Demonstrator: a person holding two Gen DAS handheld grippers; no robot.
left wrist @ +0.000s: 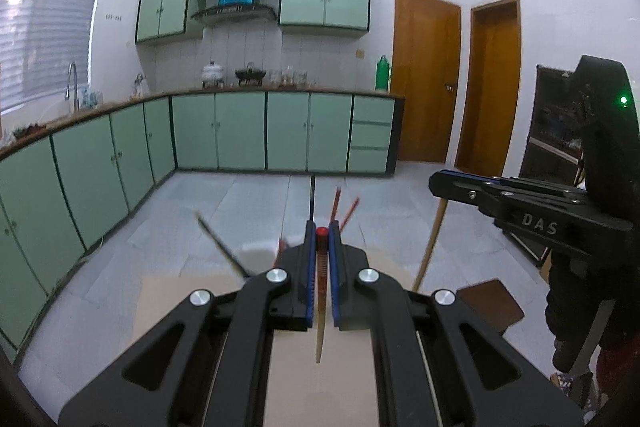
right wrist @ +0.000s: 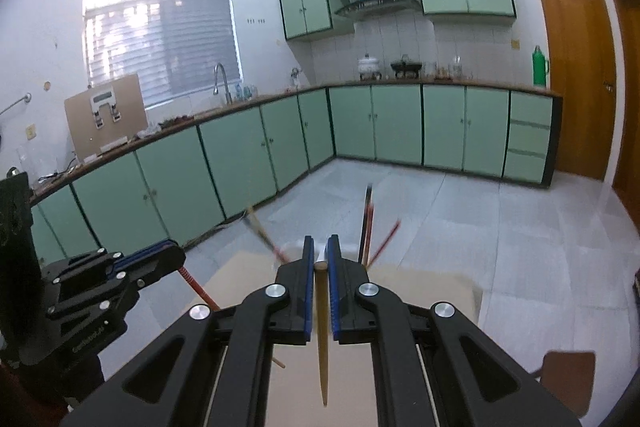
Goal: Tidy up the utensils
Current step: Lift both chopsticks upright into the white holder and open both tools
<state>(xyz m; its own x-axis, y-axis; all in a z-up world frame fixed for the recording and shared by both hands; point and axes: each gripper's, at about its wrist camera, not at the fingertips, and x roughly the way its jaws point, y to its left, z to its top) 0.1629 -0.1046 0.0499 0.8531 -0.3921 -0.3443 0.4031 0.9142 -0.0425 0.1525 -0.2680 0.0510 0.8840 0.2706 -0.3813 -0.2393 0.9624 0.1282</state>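
My left gripper (left wrist: 319,227) is shut on a red-topped chopstick (left wrist: 320,291) whose pale tip hangs toward the camera. My right gripper (right wrist: 319,242) is shut on a plain wooden chopstick (right wrist: 322,331). Each gripper shows in the other's view: the right one (left wrist: 436,183) holding its pale stick (left wrist: 432,243), the left one (right wrist: 176,251) holding its red stick (right wrist: 196,287). Beyond the fingers, several chopsticks (left wrist: 340,207) stand fanned out in a whitish holder (right wrist: 298,251), blurred; they also show in the right wrist view (right wrist: 367,223).
A beige table (right wrist: 432,291) lies under both grippers. A brown chair seat (left wrist: 492,303) sits right of it. Green floor cabinets (left wrist: 100,163) run along the left and back walls. Wooden doors (left wrist: 424,79) stand at the right. Grey tiled floor (left wrist: 240,195) lies beyond.
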